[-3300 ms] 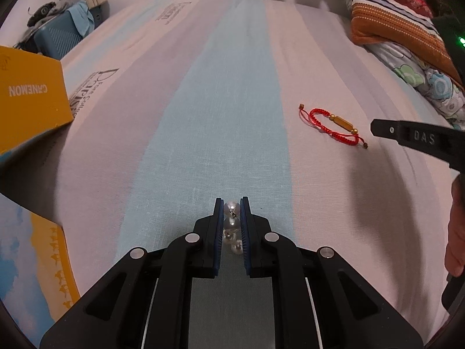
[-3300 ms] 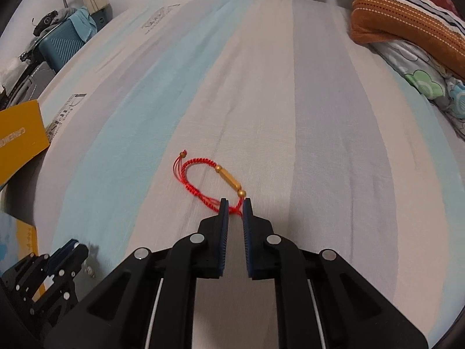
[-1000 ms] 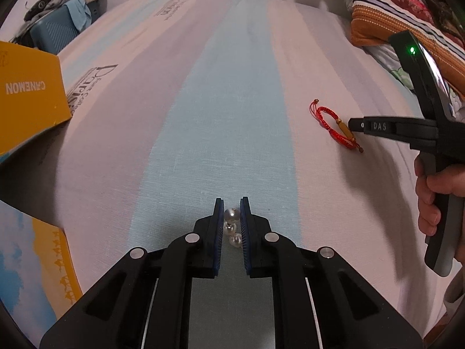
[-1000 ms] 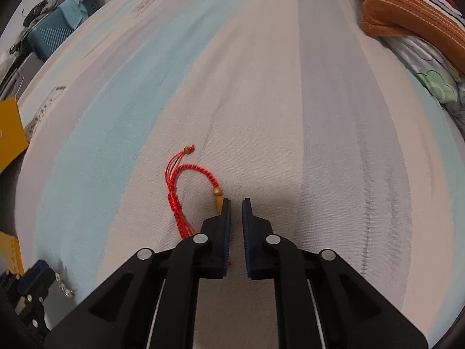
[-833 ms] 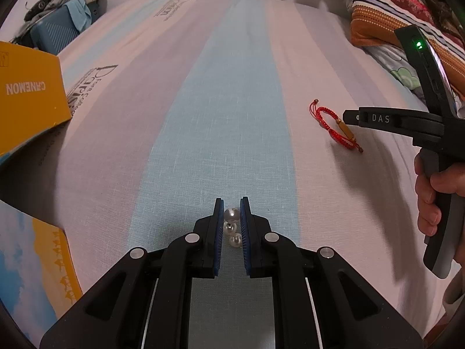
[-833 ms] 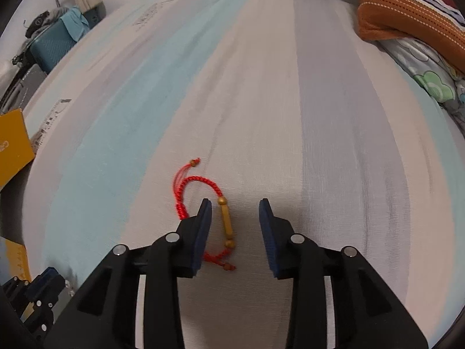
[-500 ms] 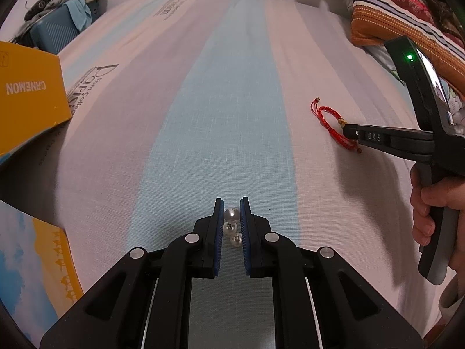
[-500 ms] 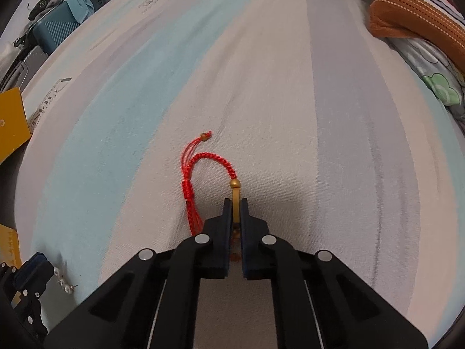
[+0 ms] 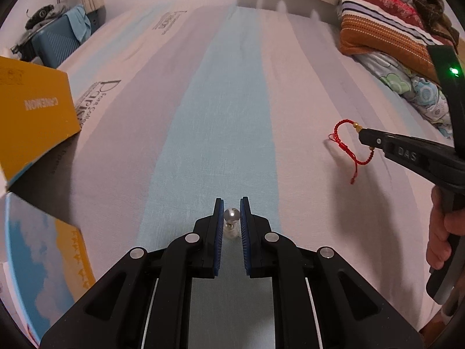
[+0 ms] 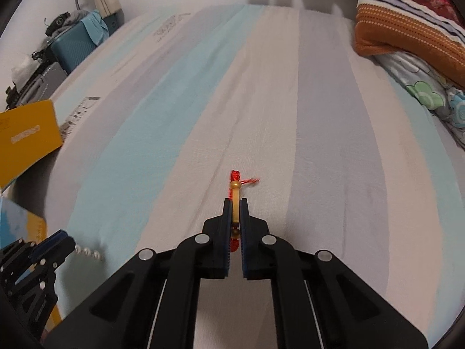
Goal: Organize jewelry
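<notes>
My left gripper [image 9: 231, 203] is shut on a string of pearl beads [image 9: 231, 214], held low over the striped bed sheet [image 9: 226, 101]. From the right wrist view the beads [image 10: 87, 252] stick out of the left gripper [image 10: 68, 245] at the lower left. My right gripper [image 10: 235, 202] is shut on the gold tube bead of a red cord bracelet [image 10: 234, 195] and holds it above the sheet. In the left wrist view the bracelet [image 9: 345, 142] hangs from the right gripper [image 9: 361, 135], loop and tails dangling.
A yellow box [image 9: 32, 116] and a blue-and-yellow box [image 9: 43, 261] stand at the left edge of the bed. Striped and flowered pillows [image 9: 389, 37] lie at the far right. A blue suitcase [image 9: 58, 43] stands beyond the bed's far left.
My right gripper opened over the red bracelet, shut on its gold bead and lifted it off the sheet. The left gripper stayed almost still with the pearl beads.
</notes>
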A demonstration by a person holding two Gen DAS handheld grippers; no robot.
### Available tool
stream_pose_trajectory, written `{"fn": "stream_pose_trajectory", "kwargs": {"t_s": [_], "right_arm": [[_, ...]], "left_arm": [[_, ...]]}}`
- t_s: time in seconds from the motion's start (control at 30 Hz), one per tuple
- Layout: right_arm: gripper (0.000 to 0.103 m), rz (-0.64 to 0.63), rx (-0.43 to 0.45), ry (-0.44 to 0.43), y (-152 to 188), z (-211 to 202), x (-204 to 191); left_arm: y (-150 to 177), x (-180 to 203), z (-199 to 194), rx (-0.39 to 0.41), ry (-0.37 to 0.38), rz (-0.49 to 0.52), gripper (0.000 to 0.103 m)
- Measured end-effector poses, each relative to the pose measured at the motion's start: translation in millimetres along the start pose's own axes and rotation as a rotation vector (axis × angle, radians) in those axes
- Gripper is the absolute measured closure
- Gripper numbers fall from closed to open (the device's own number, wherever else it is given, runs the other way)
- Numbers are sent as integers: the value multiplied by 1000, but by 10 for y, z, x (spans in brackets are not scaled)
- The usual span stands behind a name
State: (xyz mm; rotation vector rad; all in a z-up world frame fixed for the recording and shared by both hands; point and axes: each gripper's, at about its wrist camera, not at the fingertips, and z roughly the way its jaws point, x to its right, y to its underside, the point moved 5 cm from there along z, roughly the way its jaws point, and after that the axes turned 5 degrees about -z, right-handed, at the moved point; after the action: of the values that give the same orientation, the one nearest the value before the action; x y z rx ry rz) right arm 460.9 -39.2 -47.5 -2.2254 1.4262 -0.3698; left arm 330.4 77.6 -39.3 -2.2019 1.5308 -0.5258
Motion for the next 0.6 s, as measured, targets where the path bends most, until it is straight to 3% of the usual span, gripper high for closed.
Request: {"fn": "stream_pose_trajectory", "kwargs": {"t_s": [0.27,0.6], "right_arm": [[99,28,43,-20,242,-602,1],[99,70,66,-49,841,-1233,-170]], "left_arm": [[152,-45,-402,21,-3,22,92],[359,-221,-980,50,-32,31,92]]}}
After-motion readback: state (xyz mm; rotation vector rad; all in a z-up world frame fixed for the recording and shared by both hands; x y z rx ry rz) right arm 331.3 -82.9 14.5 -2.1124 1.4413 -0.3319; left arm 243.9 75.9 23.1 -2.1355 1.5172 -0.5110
